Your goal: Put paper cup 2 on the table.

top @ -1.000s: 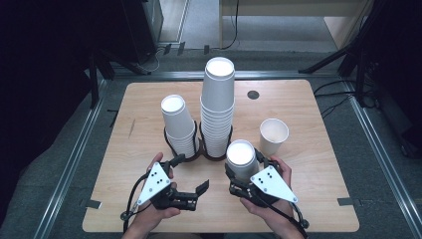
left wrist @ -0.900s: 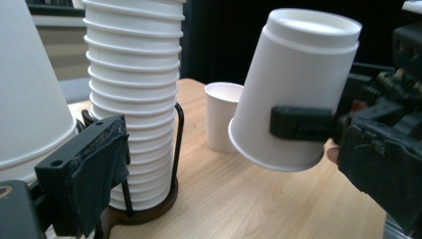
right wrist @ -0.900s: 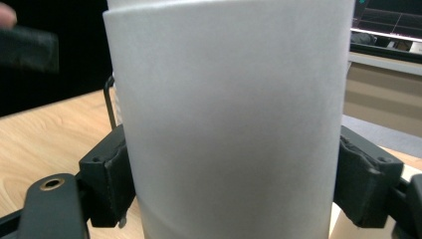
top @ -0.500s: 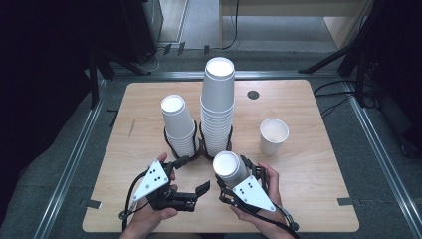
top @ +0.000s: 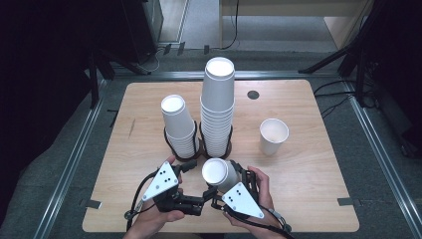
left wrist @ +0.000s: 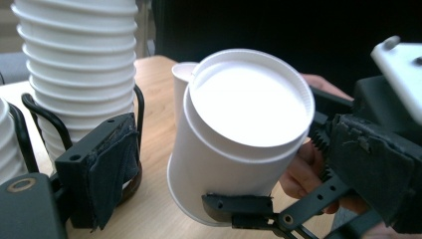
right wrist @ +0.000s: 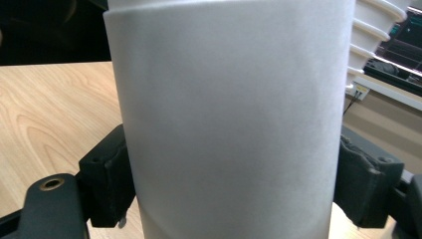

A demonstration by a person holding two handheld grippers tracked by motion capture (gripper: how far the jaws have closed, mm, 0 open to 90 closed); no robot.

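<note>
The right gripper [top: 215, 180] is clamping a small nested stack of white paper cups [top: 219, 172] near the middle of the tabletop's front edge, its black pads [right wrist: 107, 184] pressing on the stack's wall from both sides; the stack is lifted off the wood and is leaning, its closed white bottom facing up and towards the left gripper [top: 196, 199]; in the left gripper view at least two cups are showing, one sleeved inside the other, with the right gripper's jaw tip lying across the lower wall; the left gripper is sitting just beside the stack, on its left, and its jaws have just been closing, yet they are standing partly apart, with the stack between them and a gap on either side, so they are gripping nothing; behind the grippers, towards the middle of the tabletop [top: 308, 164], a tall stack of upturned cups [top: 218, 107] is standing in a black wire holder [top: 229, 141], and a shorter stack [top: 178, 124] is standing in a second holder just to its left, leaning slightly; a single open cup [top: 273, 135] is standing upright, mouth up, well apart from them towards the right edge; a small dark round grommet [top: 253, 94] is sitting near the far edge.
</note>
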